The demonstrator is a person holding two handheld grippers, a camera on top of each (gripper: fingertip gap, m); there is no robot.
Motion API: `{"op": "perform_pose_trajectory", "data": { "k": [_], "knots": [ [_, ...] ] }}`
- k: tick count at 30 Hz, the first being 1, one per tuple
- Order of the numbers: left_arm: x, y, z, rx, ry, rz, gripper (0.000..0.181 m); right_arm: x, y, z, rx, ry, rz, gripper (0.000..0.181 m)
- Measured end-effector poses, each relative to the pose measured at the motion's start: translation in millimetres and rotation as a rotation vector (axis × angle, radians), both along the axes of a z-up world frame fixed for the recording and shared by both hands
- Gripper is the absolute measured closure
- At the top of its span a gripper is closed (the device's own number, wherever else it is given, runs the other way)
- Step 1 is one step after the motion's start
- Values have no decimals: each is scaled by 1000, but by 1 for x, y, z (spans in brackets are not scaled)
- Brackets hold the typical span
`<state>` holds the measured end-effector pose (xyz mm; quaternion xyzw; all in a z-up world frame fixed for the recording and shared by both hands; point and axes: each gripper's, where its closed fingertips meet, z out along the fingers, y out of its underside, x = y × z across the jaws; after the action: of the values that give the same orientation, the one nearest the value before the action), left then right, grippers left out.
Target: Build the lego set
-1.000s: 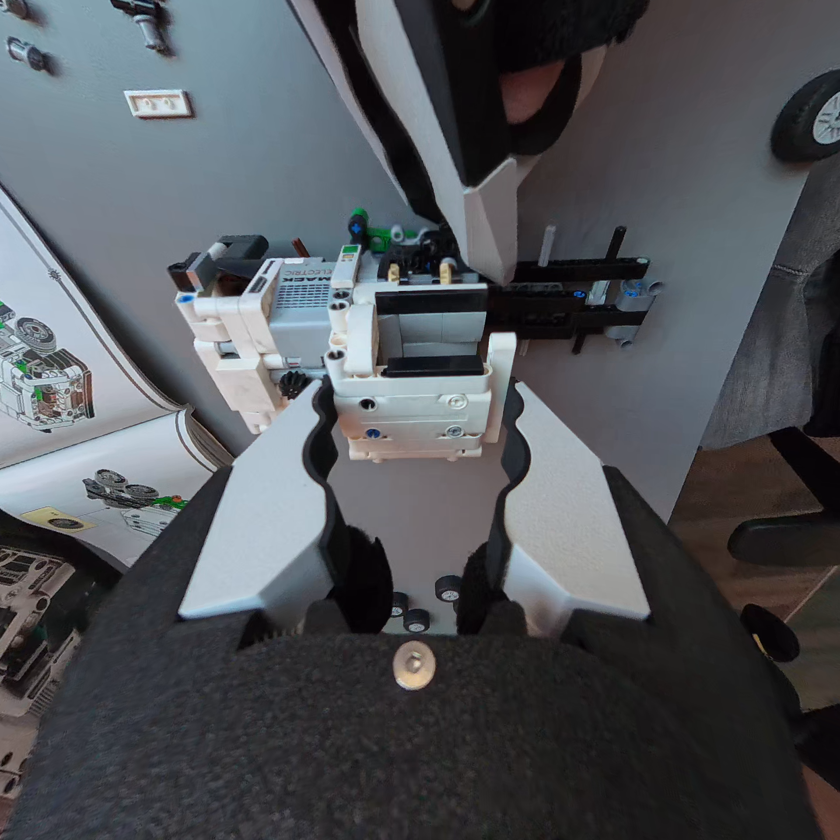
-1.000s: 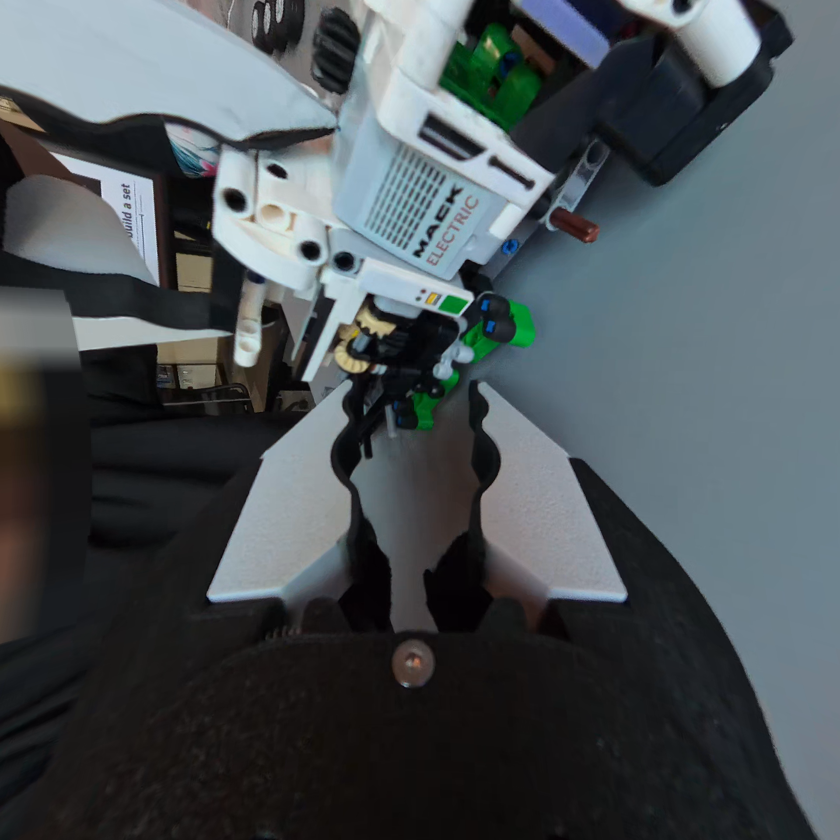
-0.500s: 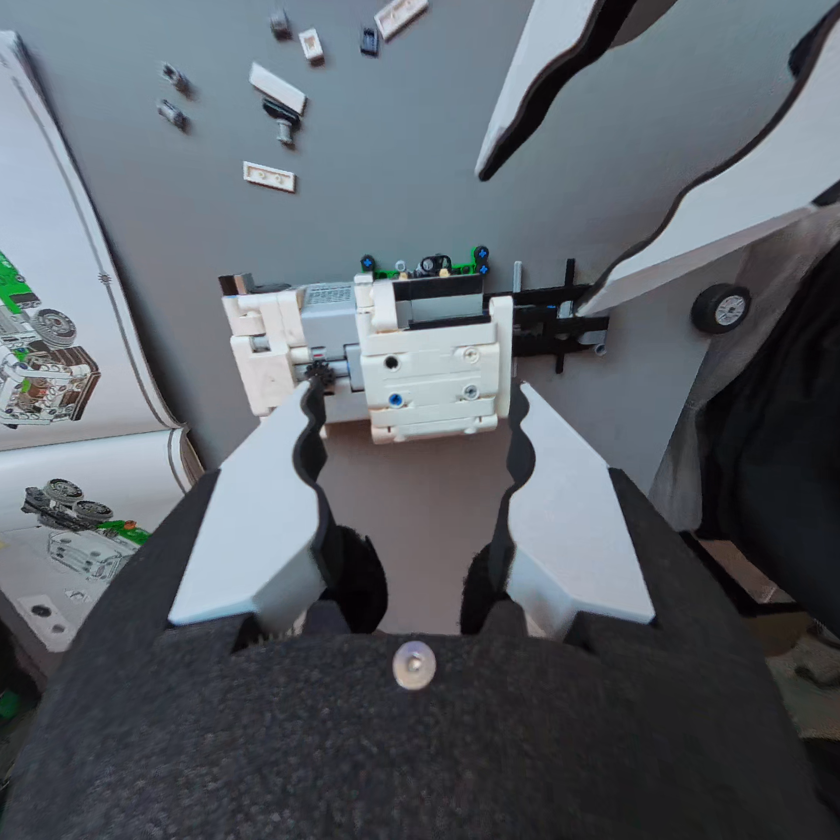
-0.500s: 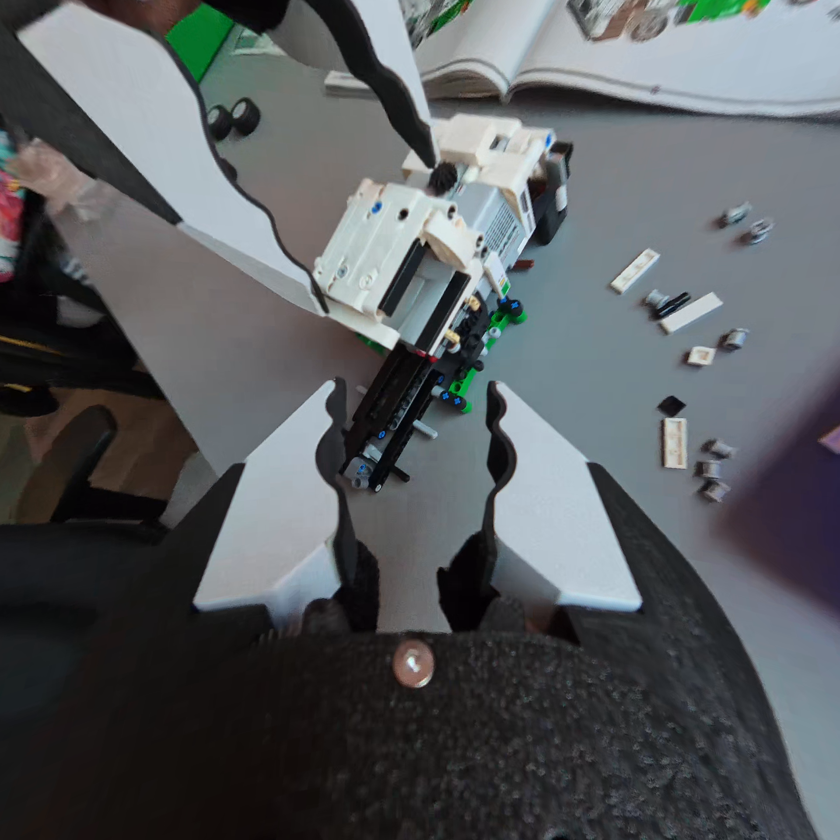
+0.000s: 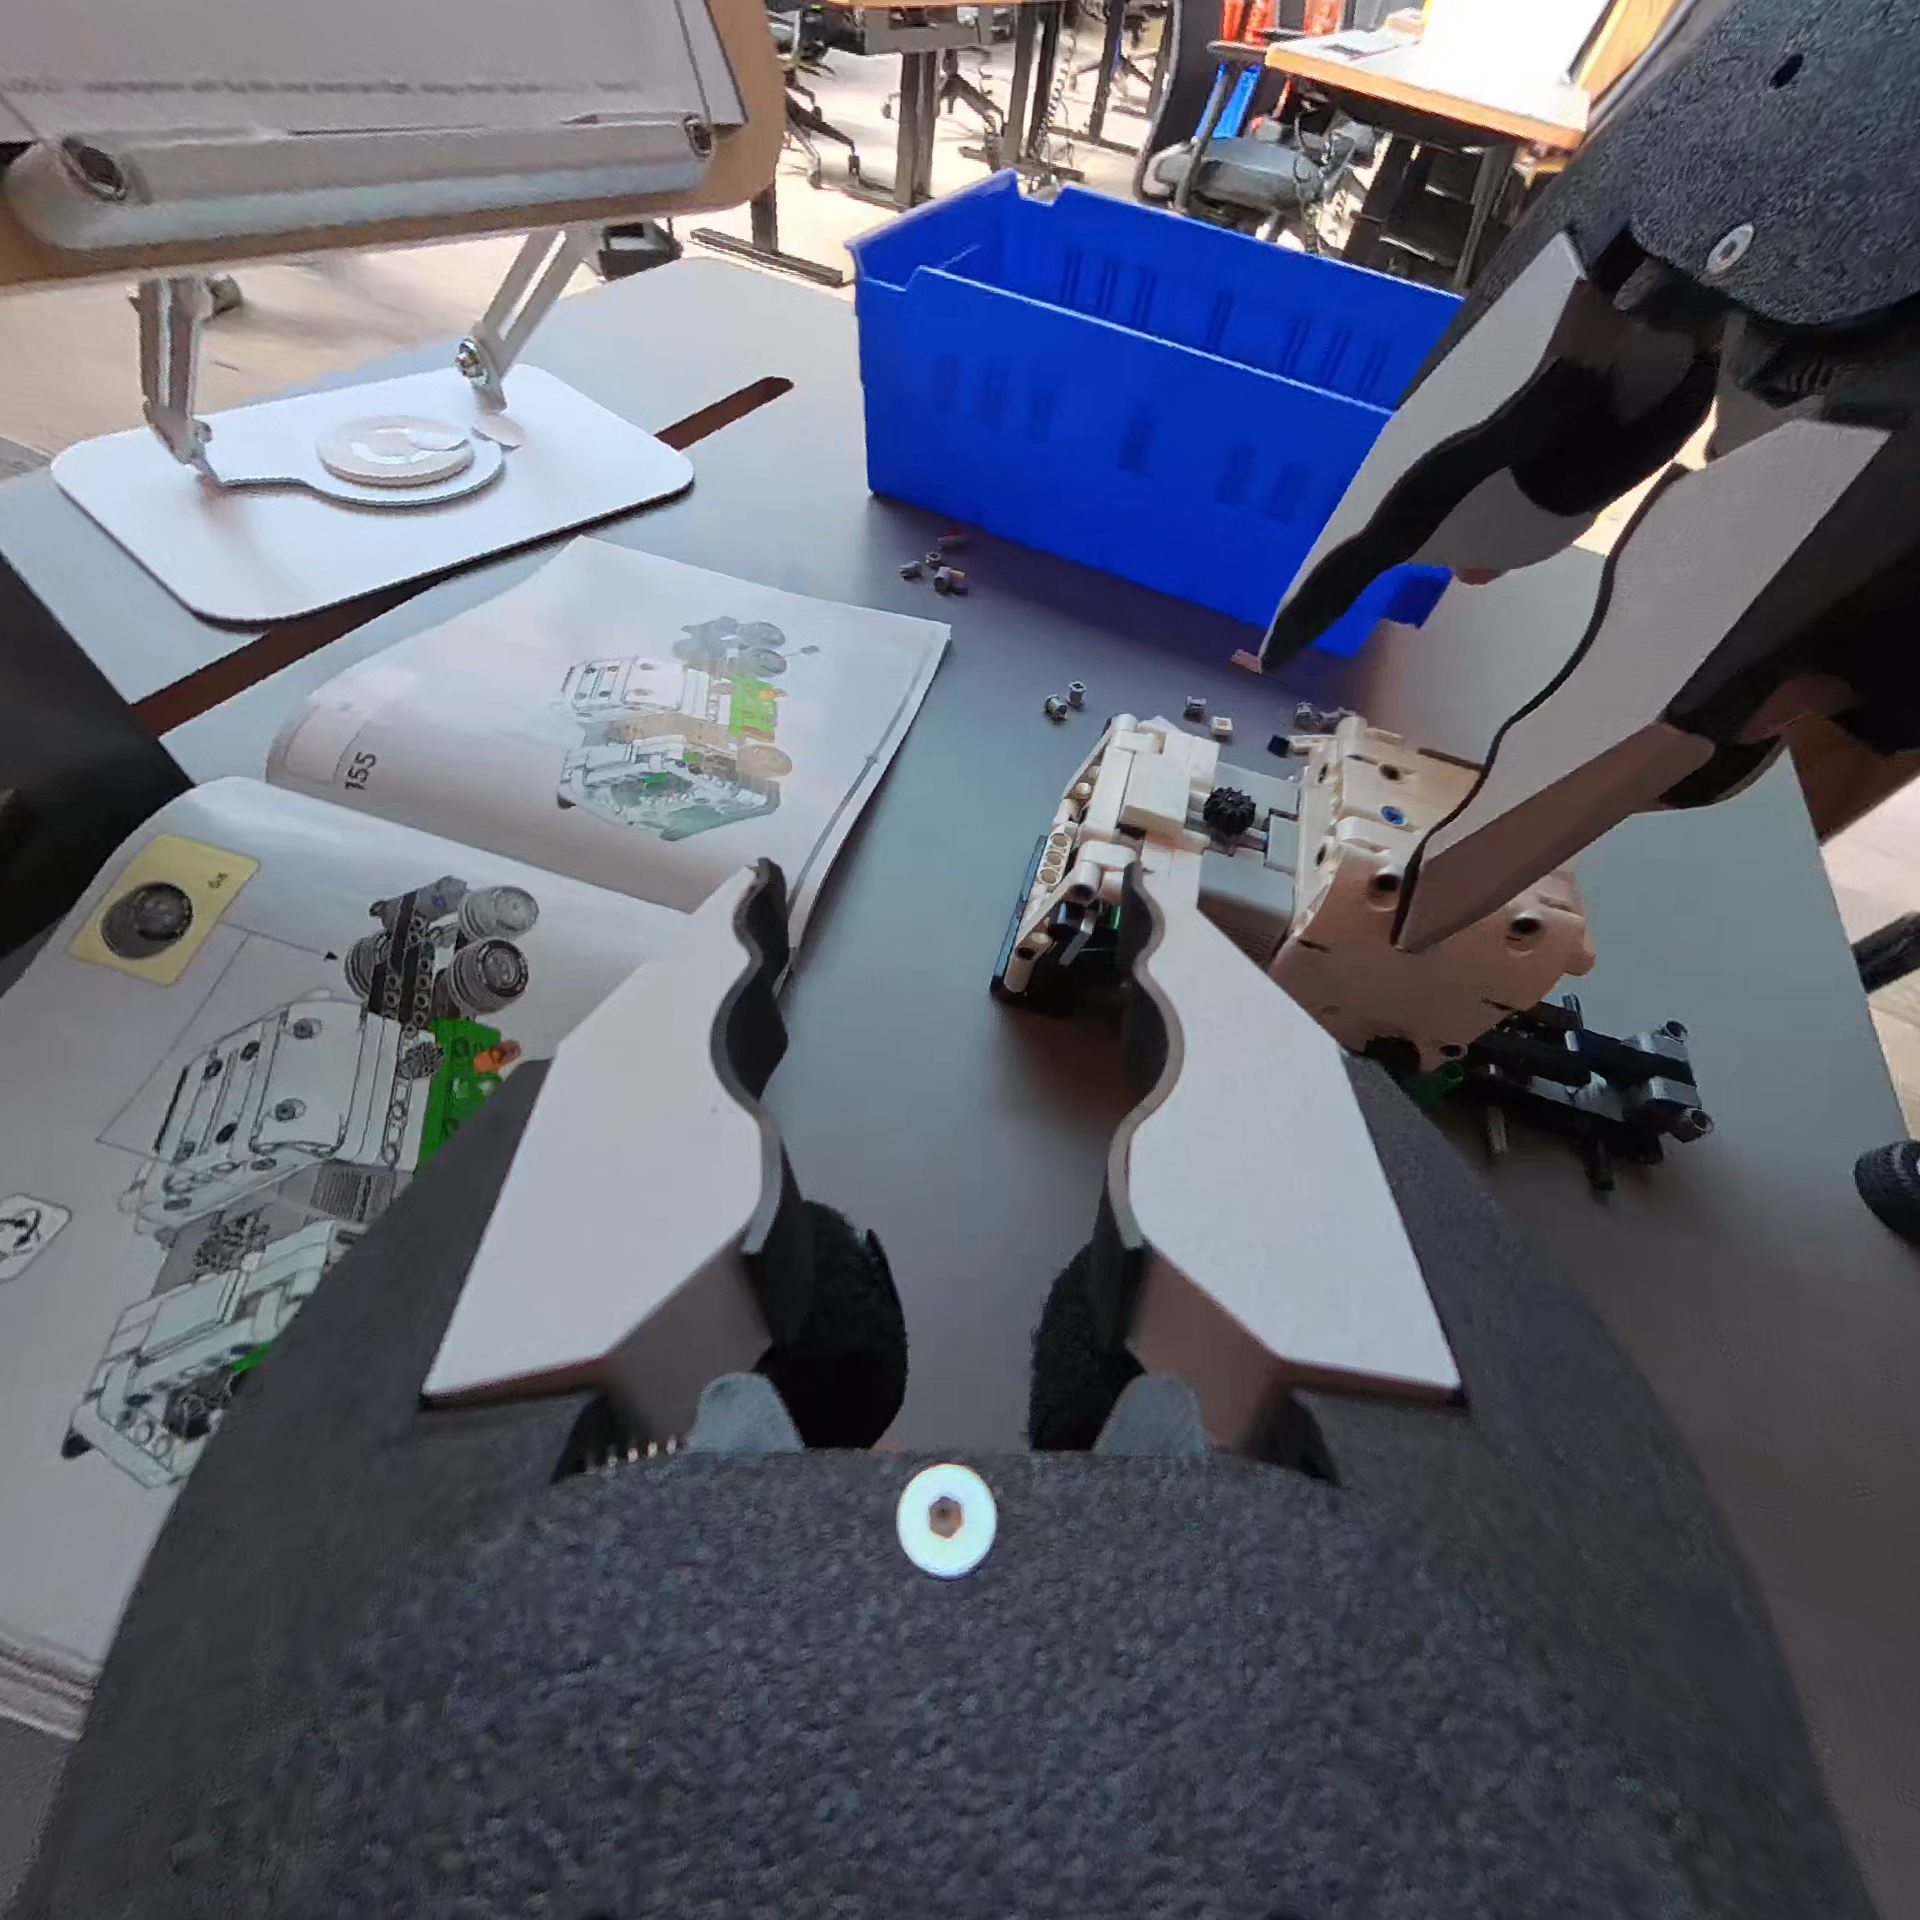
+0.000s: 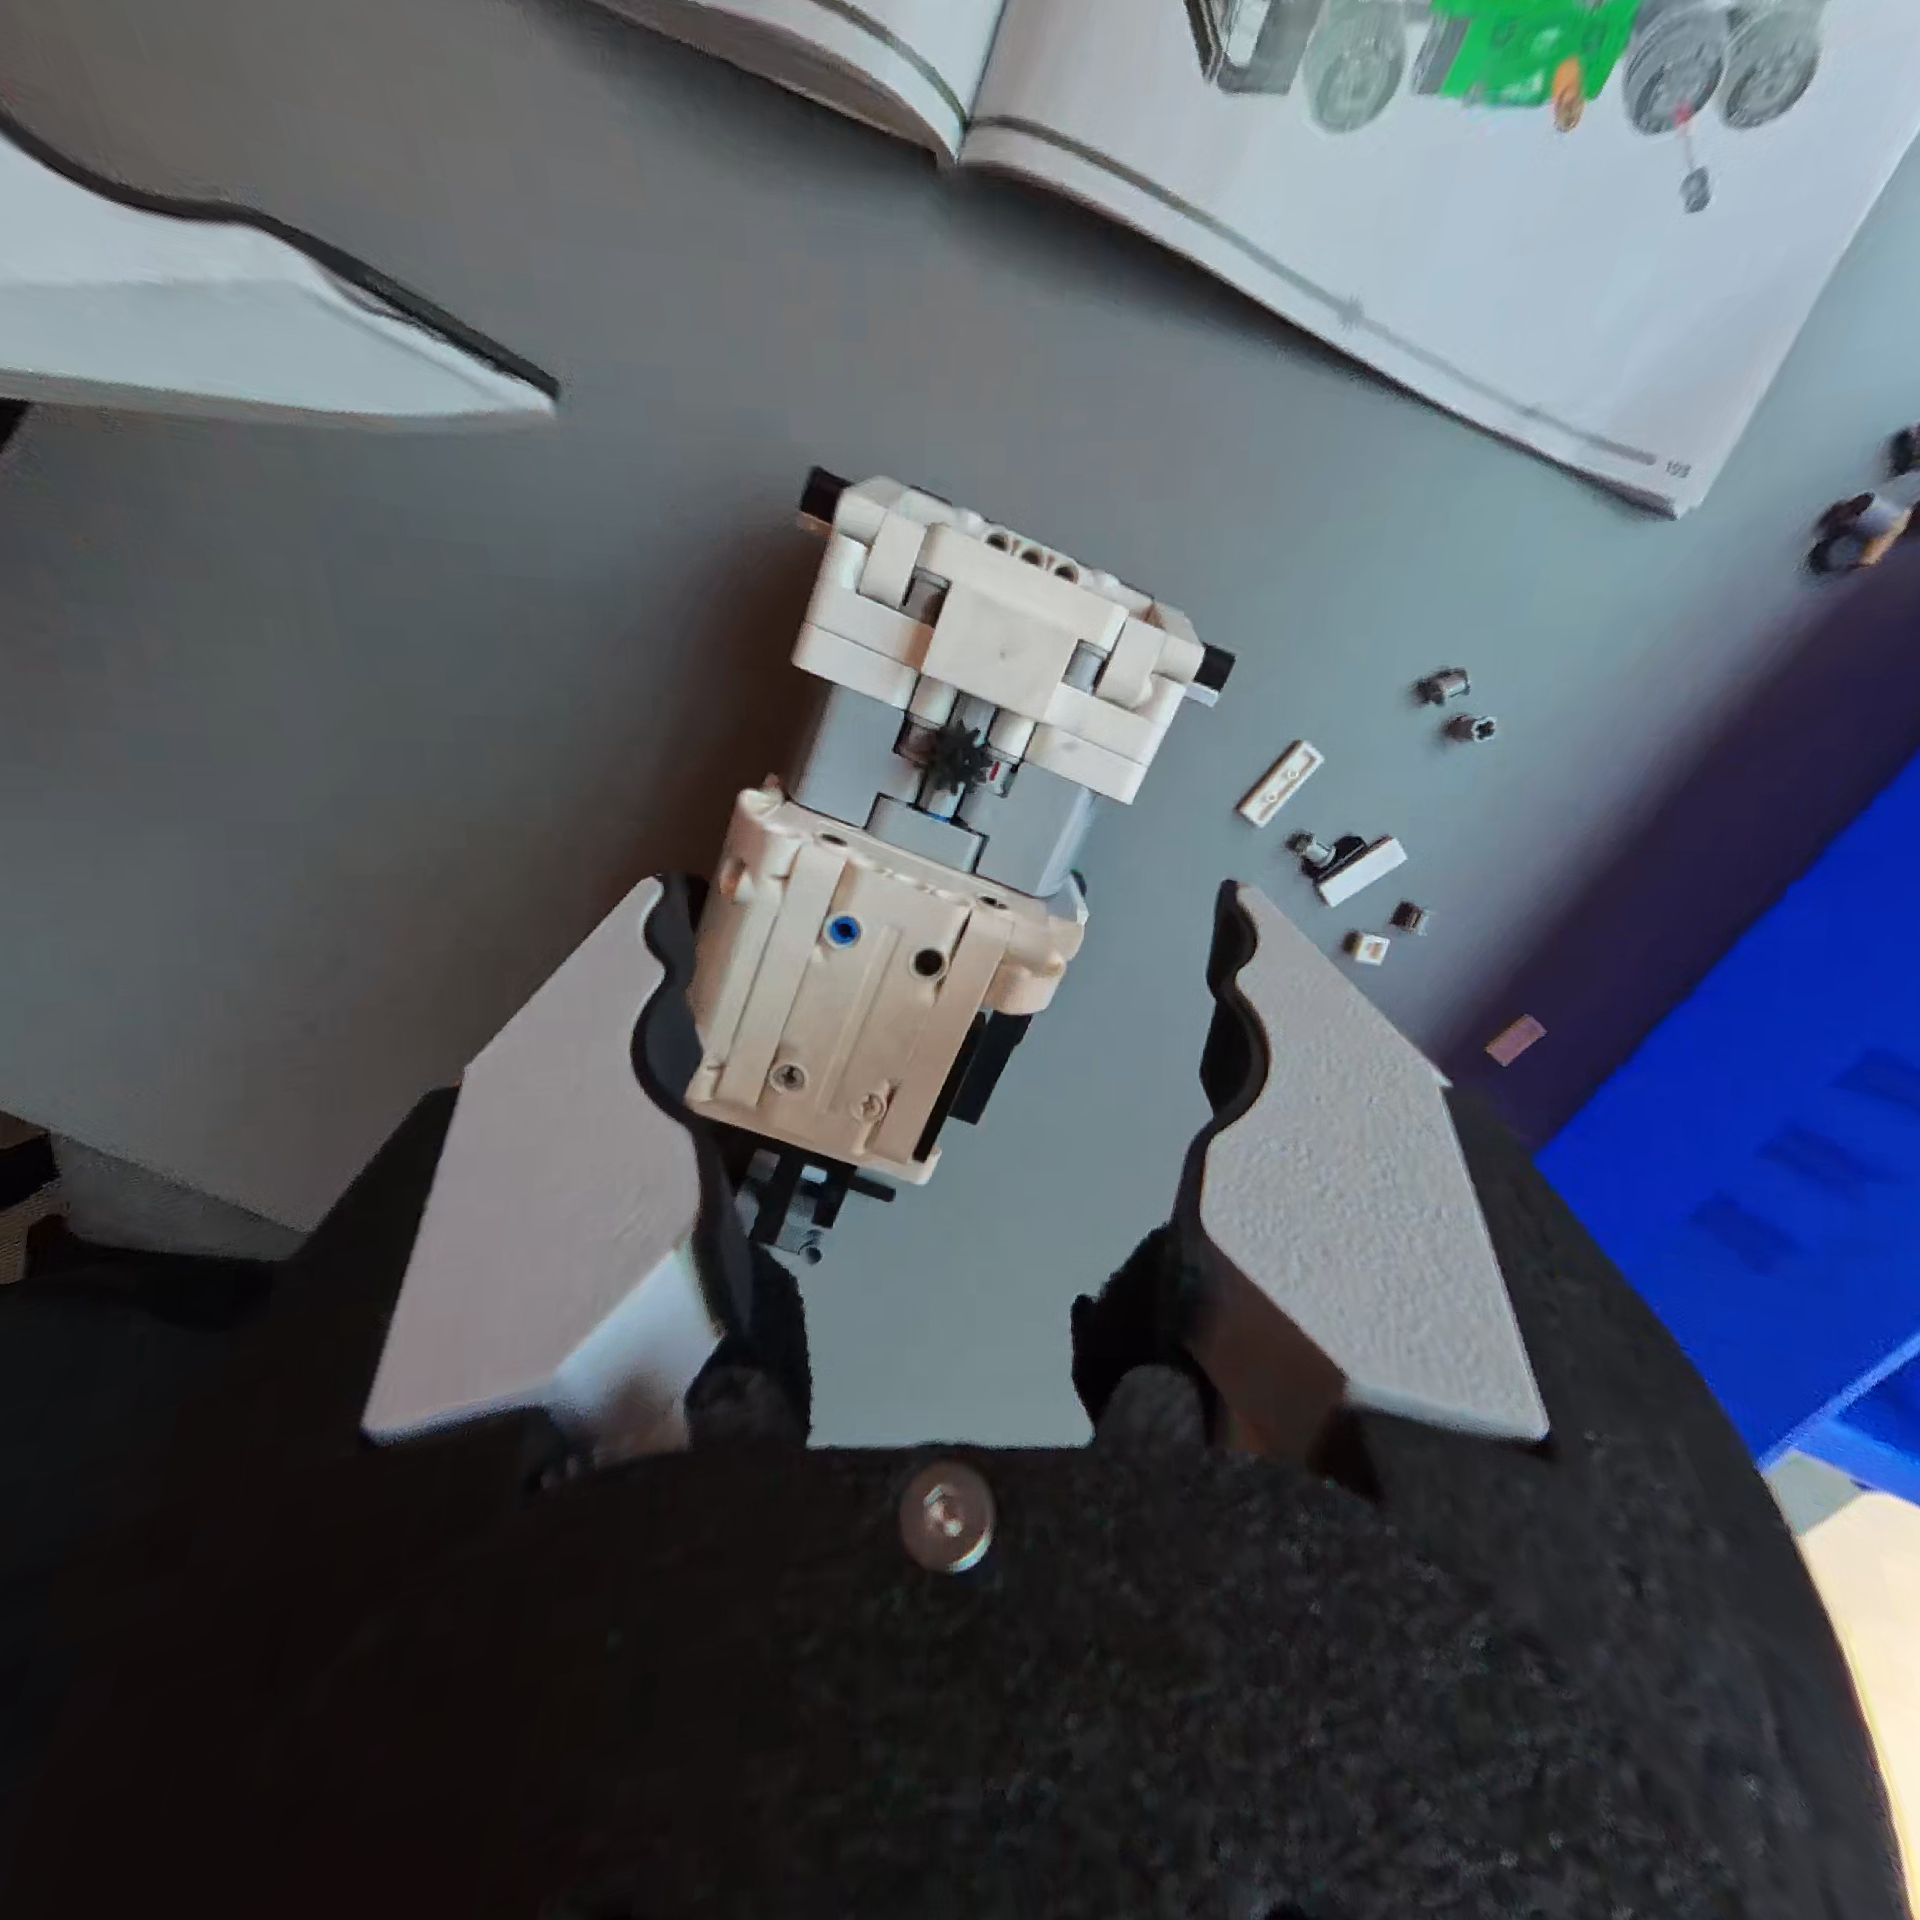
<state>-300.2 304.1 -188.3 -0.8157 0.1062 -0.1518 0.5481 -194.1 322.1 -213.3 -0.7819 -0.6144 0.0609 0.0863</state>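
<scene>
The partly built white and grey lego truck (image 5: 1247,862) lies on the dark grey table, with a black gear on top and a black frame sticking out at its right end. My left gripper (image 5: 945,904) is open and empty, low over the table just left of the truck. My right gripper (image 5: 1340,795) comes down from the upper right, open, one fingertip at the truck's white cab block. In the right wrist view the truck (image 6: 935,831) lies between the open fingers of my right gripper (image 6: 945,904), close to the left finger and apart from the right one.
The open instruction booklet (image 5: 623,727) lies at the left. A blue bin (image 5: 1122,416) stands behind the truck, and a white tablet stand (image 5: 364,468) at the far left. Small loose pieces (image 6: 1340,862) lie beside the truck near the bin (image 6: 1766,1143). The table's edge is at the right.
My left gripper has drawn back from the truck and tilted up to look across the table. My right gripper has swung over the cab and opened wider. The truck stays on the table.
</scene>
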Motion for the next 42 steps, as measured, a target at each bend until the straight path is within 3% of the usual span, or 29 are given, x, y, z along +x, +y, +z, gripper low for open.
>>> {"op": "perform_pose_trajectory", "data": {
  "k": [2, 6, 8, 10, 12, 17, 20, 22, 24, 26, 31, 35, 39, 42],
  "knots": [
    [-7, -1, -10, -11, -15, 41, 118, 3, 2, -11, 3, -70, -19, 80],
    [-9, -5, -23, -24, 1, 87, 120, 3, -13, -34, -83, -140, -64, 92],
    [-3, -7, -32, -63, 31, 73, 119, 7, -18, -48, -98, -197, -57, 83],
    [2, -6, -38, -76, 67, 64, 120, 3, -14, -45, -81, -167, -55, 98],
    [10, -8, -45, -100, 87, 35, 119, 3, -17, -42, -105, -145, -27, 98],
    [24, -18, -42, -95, 84, -117, 117, 8, -24, -34, -91, -121, 220, 105],
    [37, -42, -32, -85, 3, -318, 114, 8, -31, -24, -133, -73, 375, 107],
    [52, -65, -23, -84, -109, -487, 103, 11, -41, -21, -207, -51, 496, 107],
    [60, -77, -28, -133, -135, -560, 92, 14, -46, -23, -250, -61, 569, 107],
    [60, -78, -44, -179, -61, -561, 79, 15, -51, -25, -277, -77, 622, 107],
    [73, -75, -52, -203, -103, -583, 73, 14, -64, -23, -328, -72, 755, 107],
    [84, -74, -42, -194, -209, -619, 84, 14, -75, -20, -401, -75, 826, 107],
    [89, -74, -50, -216, -155, -614, 88, 10, -76, -20, -440, -103, 850, 107],
    [88, -71, -49, -246, -218, -604, 89, 6, -72, -18, -445, -89, 875, 107]
  ]
}}
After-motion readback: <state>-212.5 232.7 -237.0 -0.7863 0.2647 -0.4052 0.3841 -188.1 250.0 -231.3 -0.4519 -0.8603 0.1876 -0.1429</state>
